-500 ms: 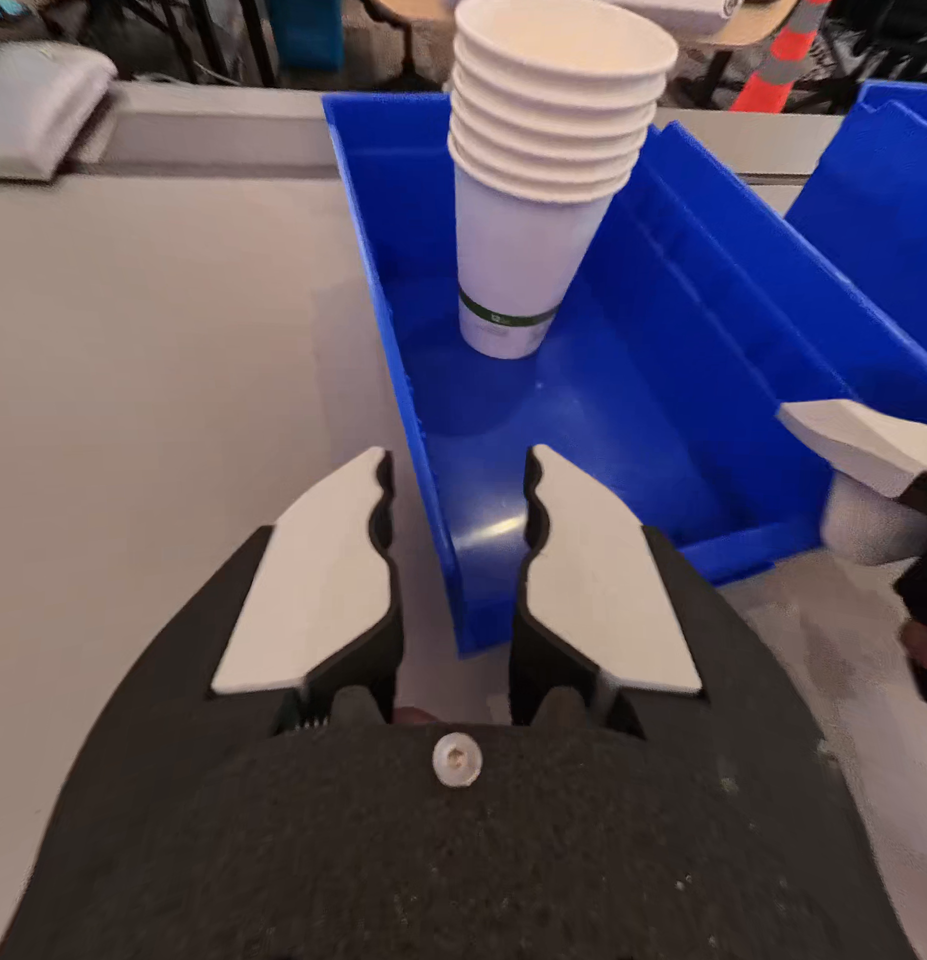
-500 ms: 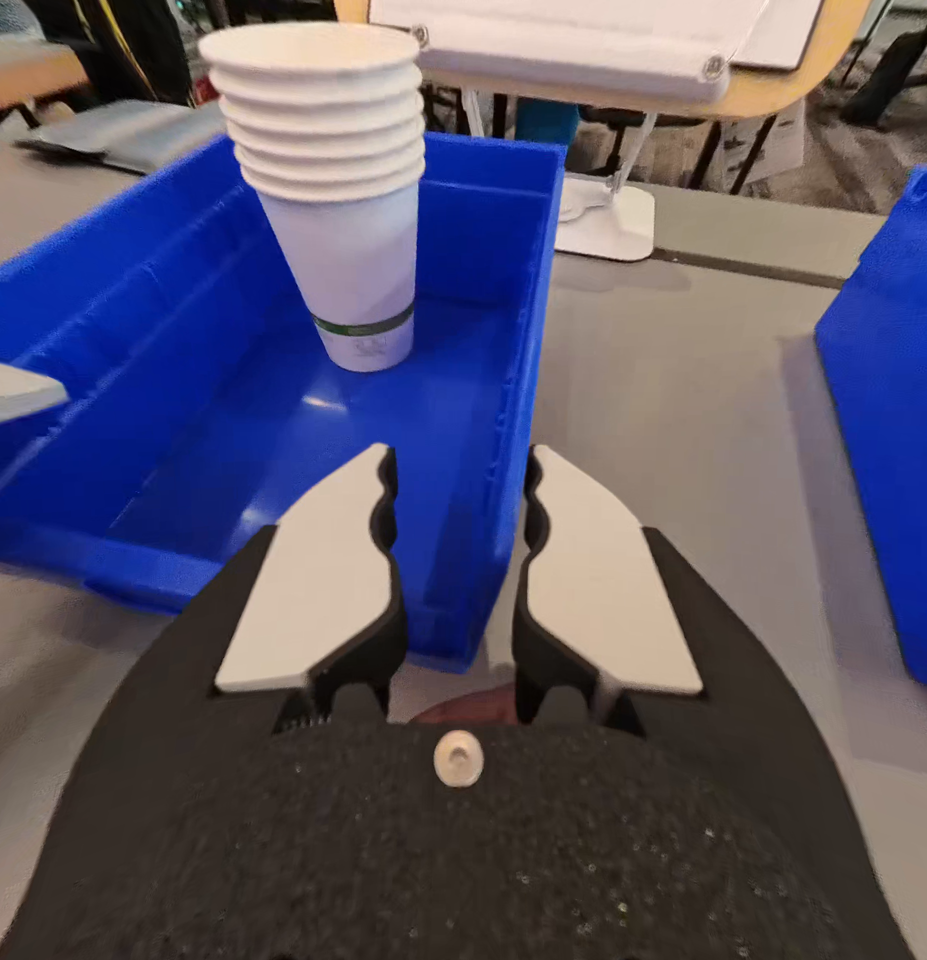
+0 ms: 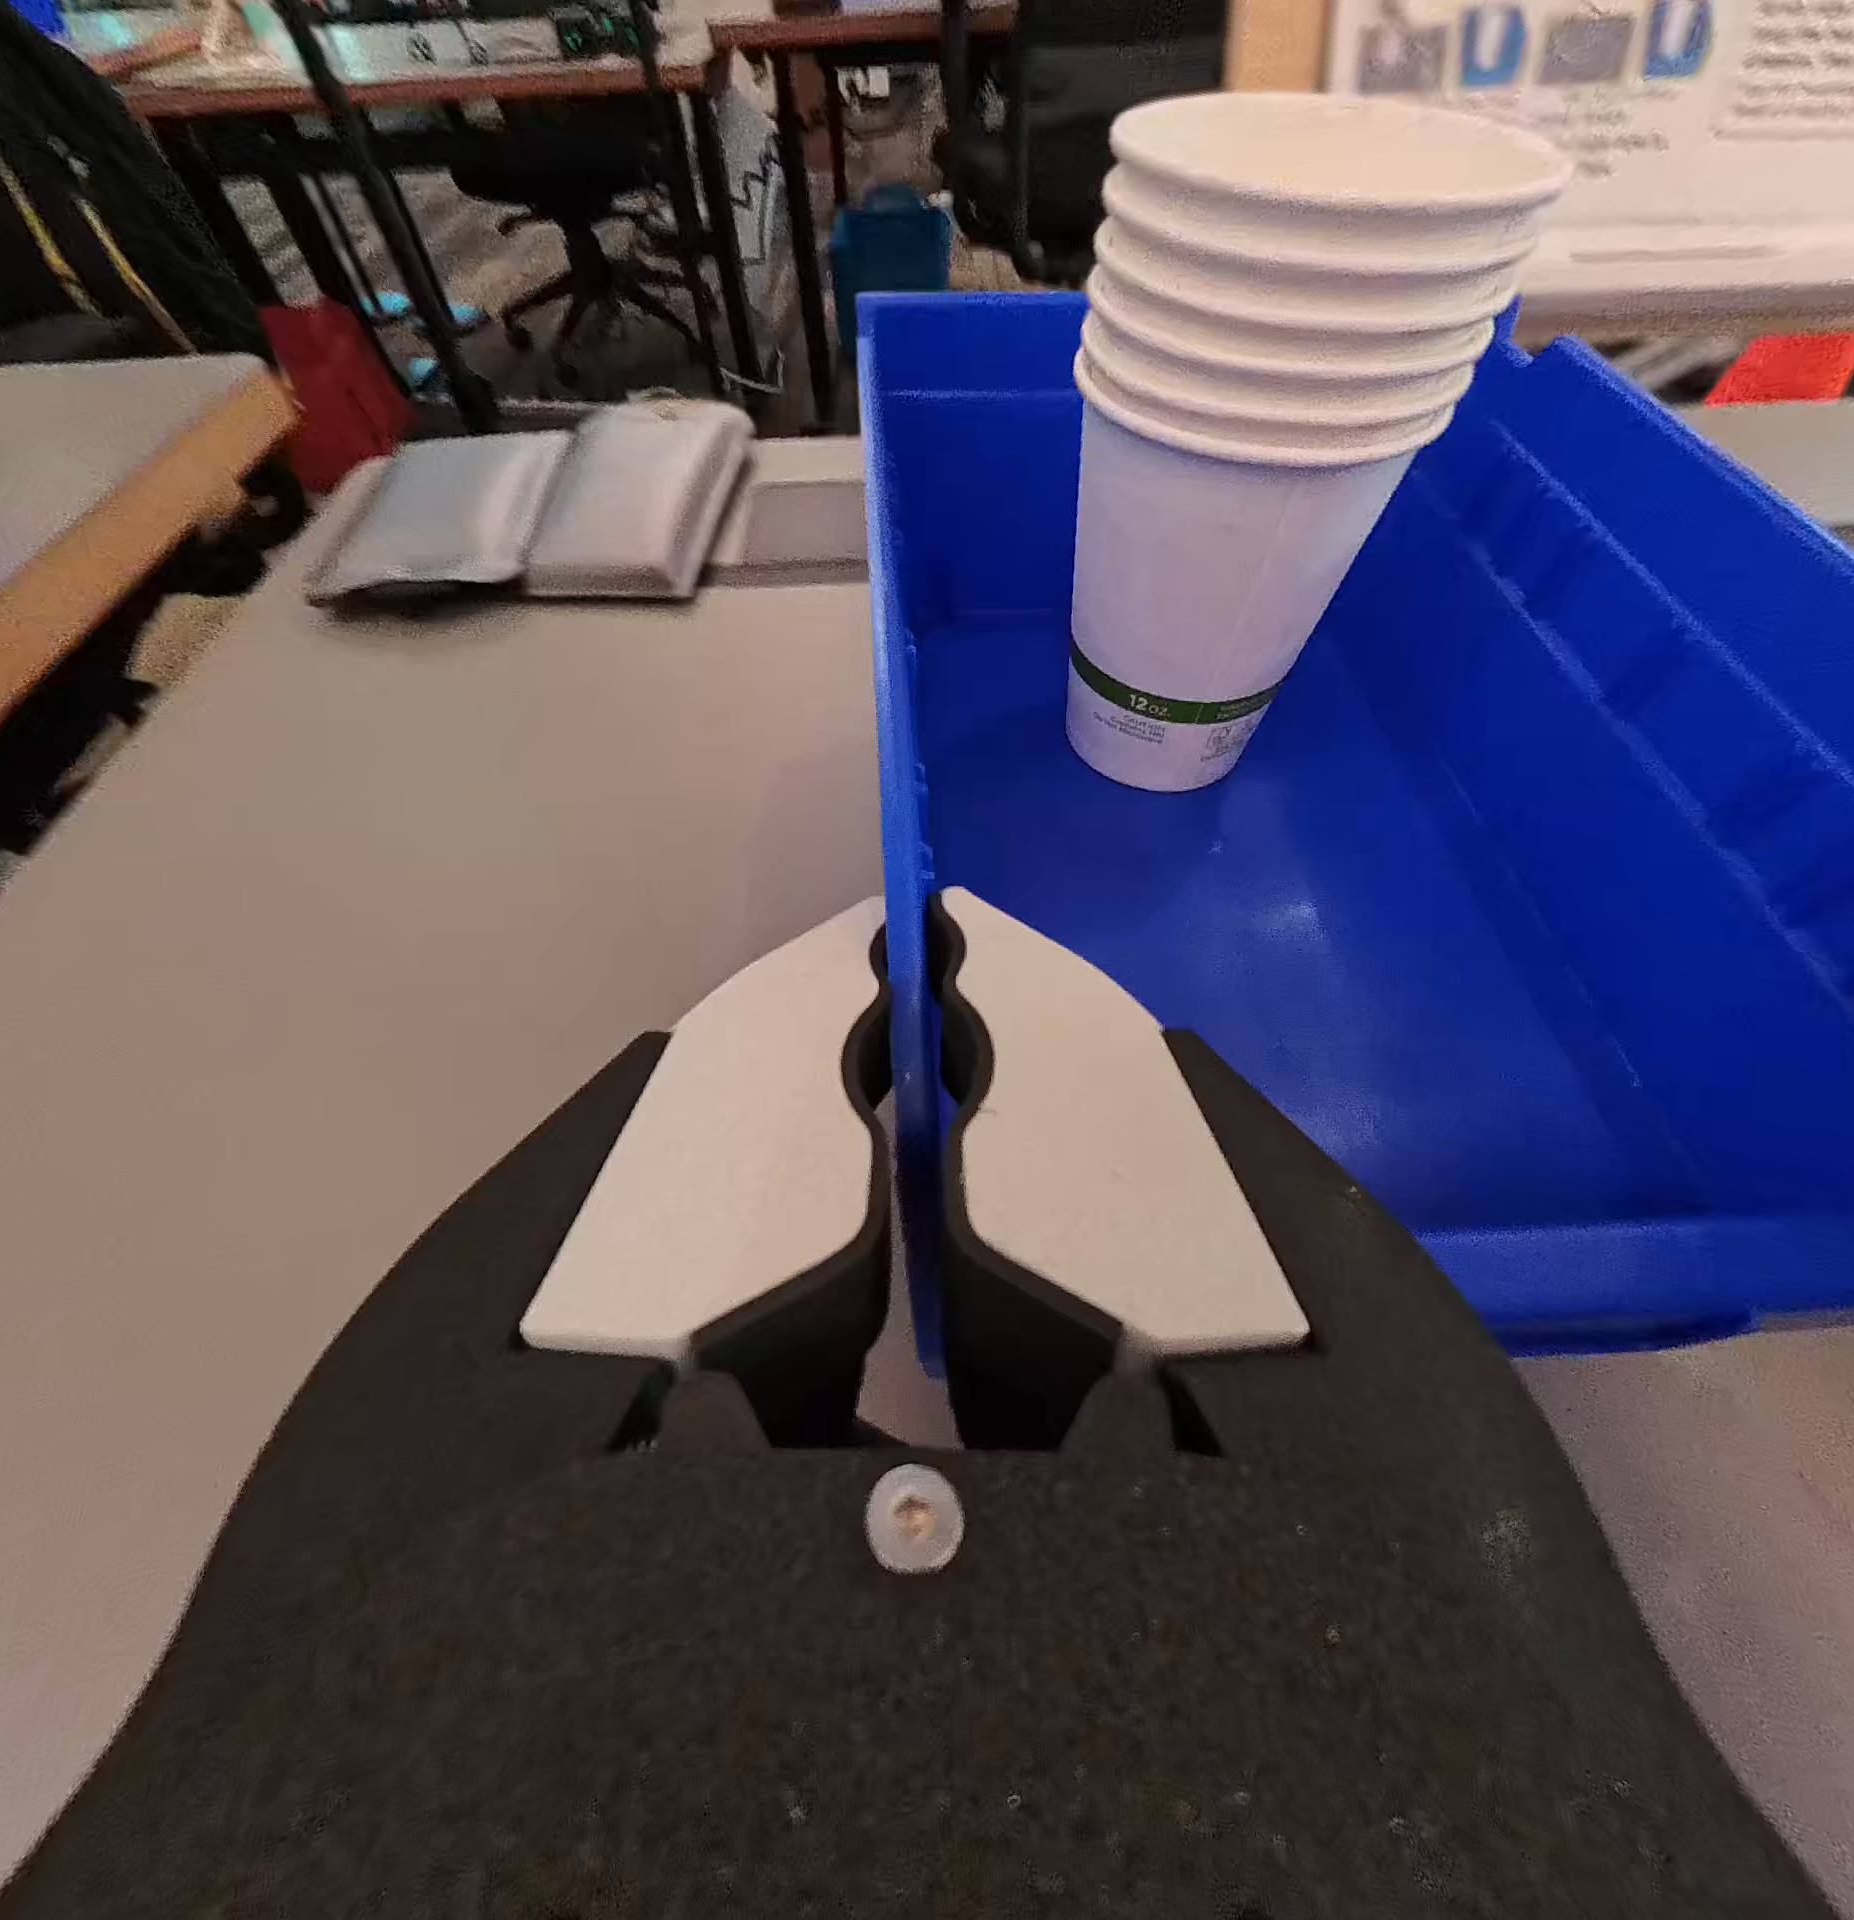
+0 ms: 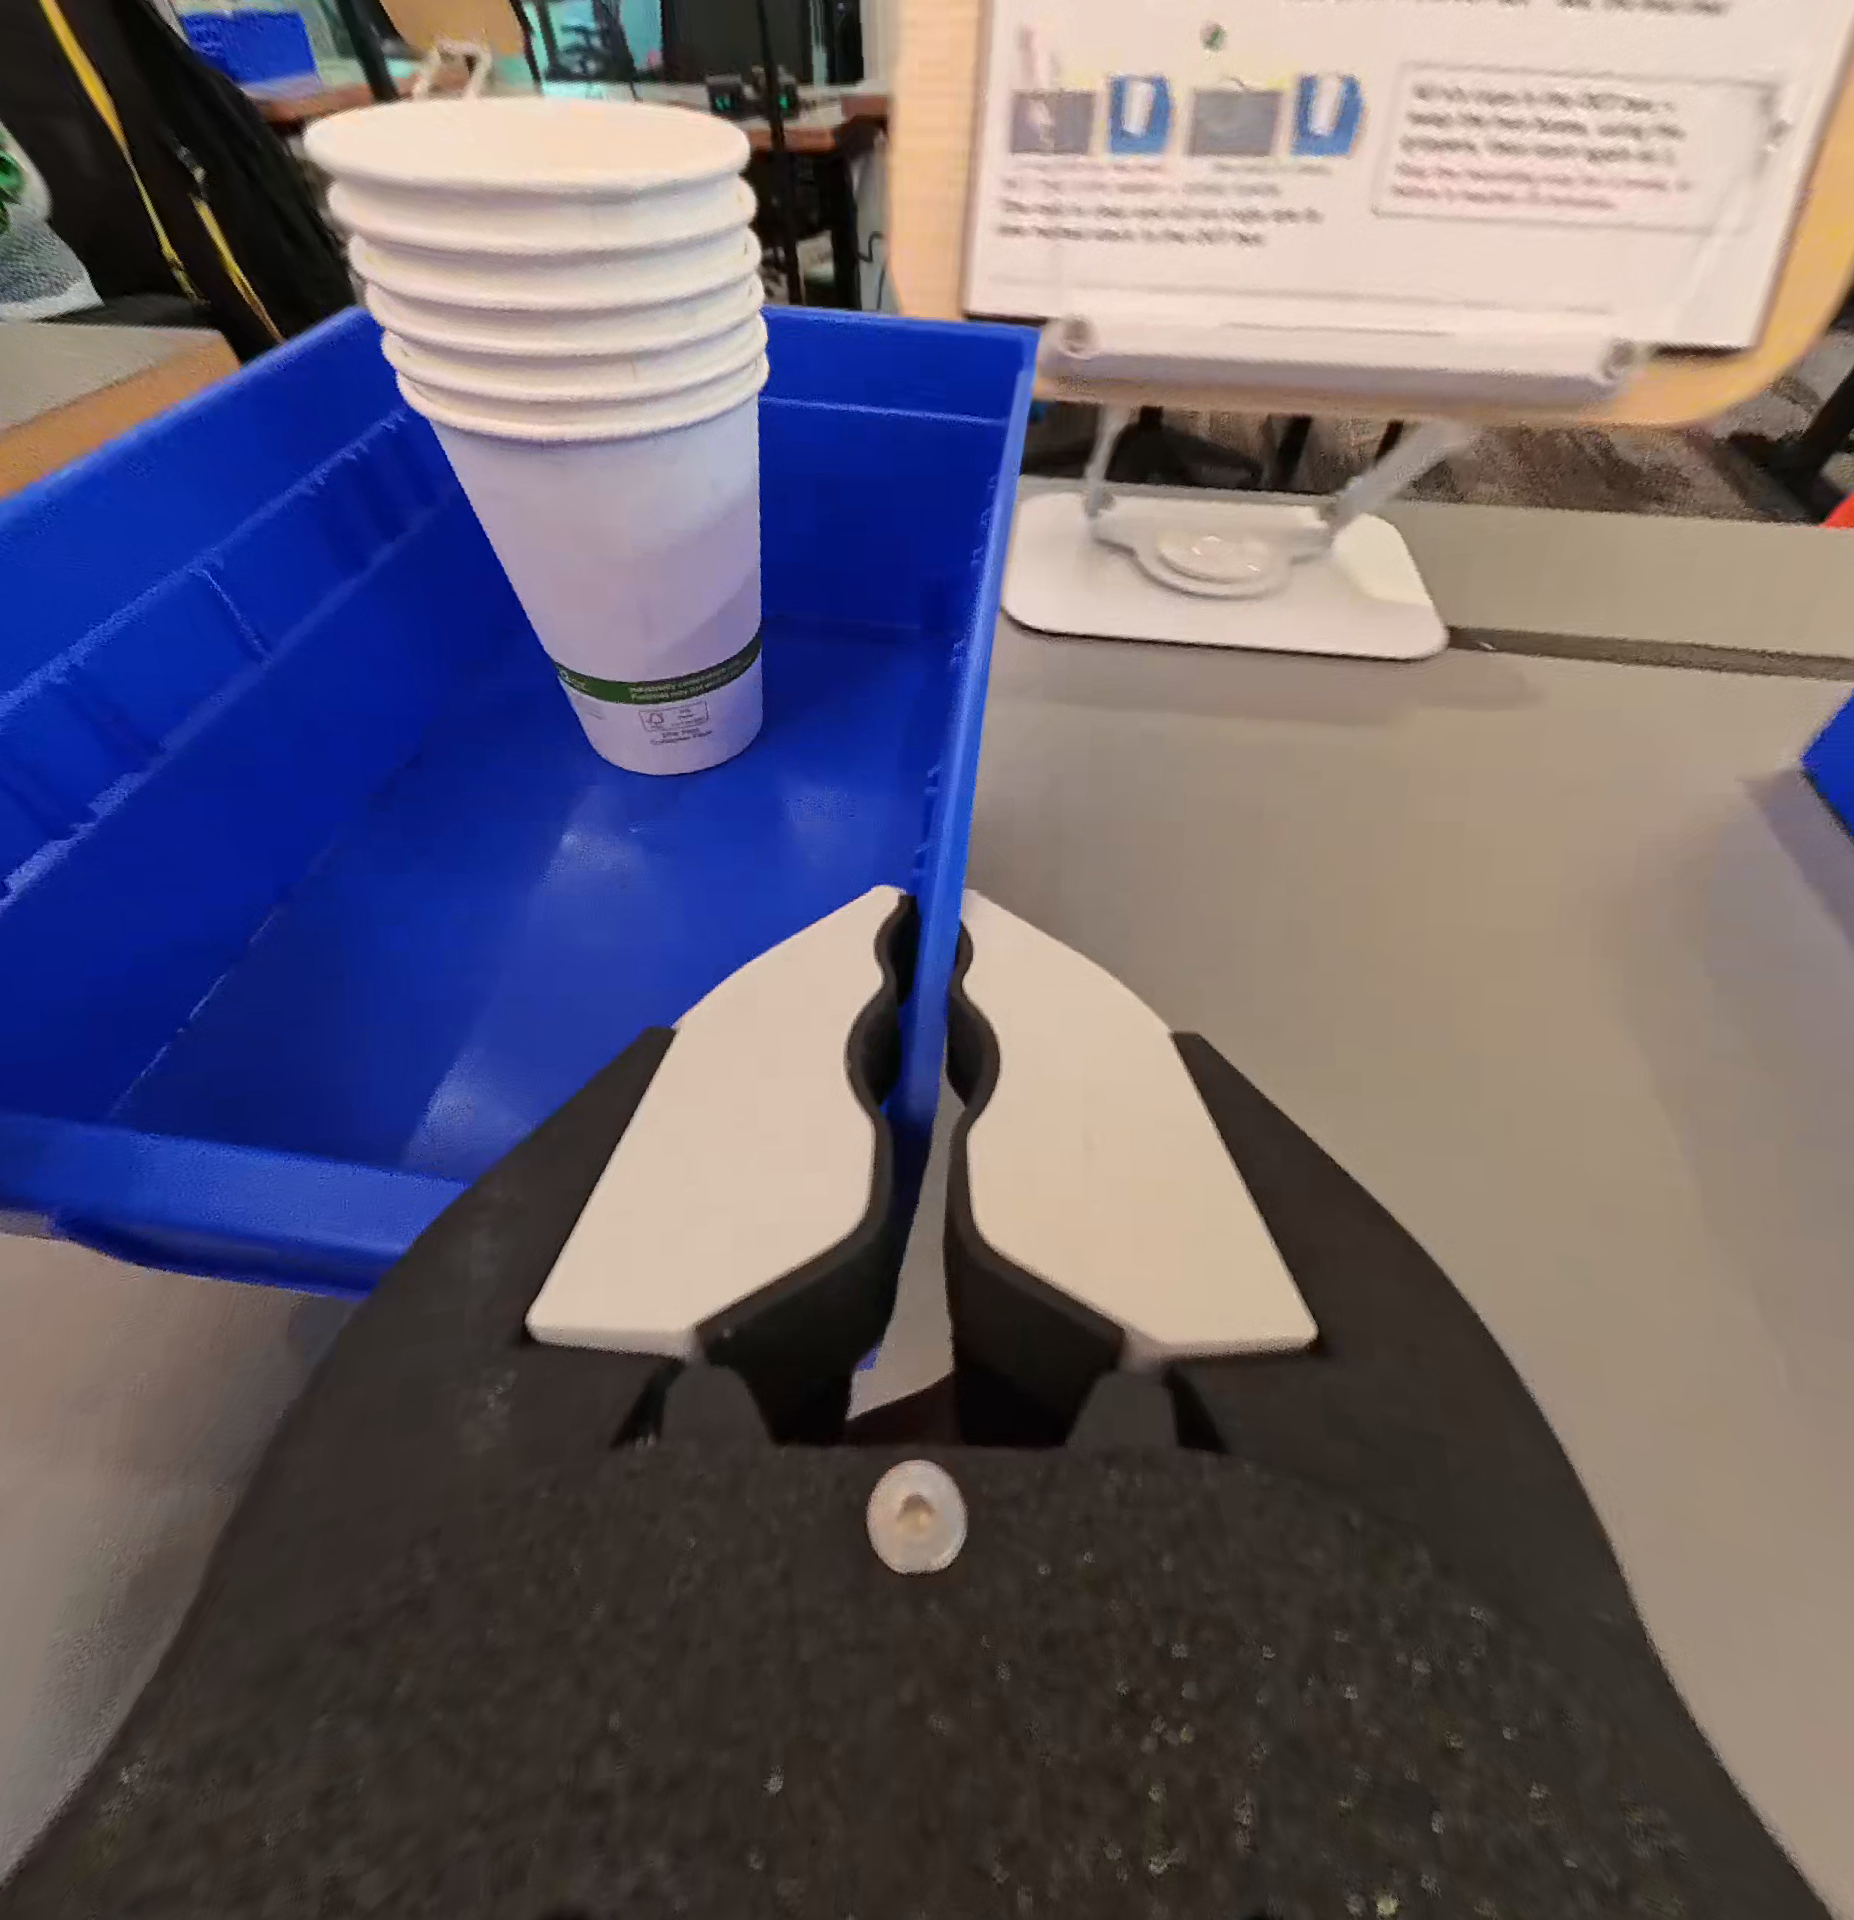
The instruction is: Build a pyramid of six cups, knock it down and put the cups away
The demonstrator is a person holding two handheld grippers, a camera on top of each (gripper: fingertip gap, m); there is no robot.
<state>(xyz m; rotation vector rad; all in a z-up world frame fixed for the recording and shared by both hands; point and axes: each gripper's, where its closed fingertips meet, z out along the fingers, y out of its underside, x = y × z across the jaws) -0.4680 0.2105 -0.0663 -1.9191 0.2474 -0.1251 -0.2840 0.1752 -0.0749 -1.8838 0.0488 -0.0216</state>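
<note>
Glossy blue plastic bin (image 3: 1588,935), matt white paper cups (image 3: 1214,582), matt grey table (image 3: 435,883).

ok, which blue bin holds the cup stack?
The bin the left gripper and right gripper clamp; the other bin, far right, shows just a corner.

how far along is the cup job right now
Either the start or the very end; these views alone cannot settle which. All the cups sit nested in one upright stack inside the blue bin, with no pyramid showing. In hand: the left gripper and right gripper each clamp a side wall of the bin.
</note>
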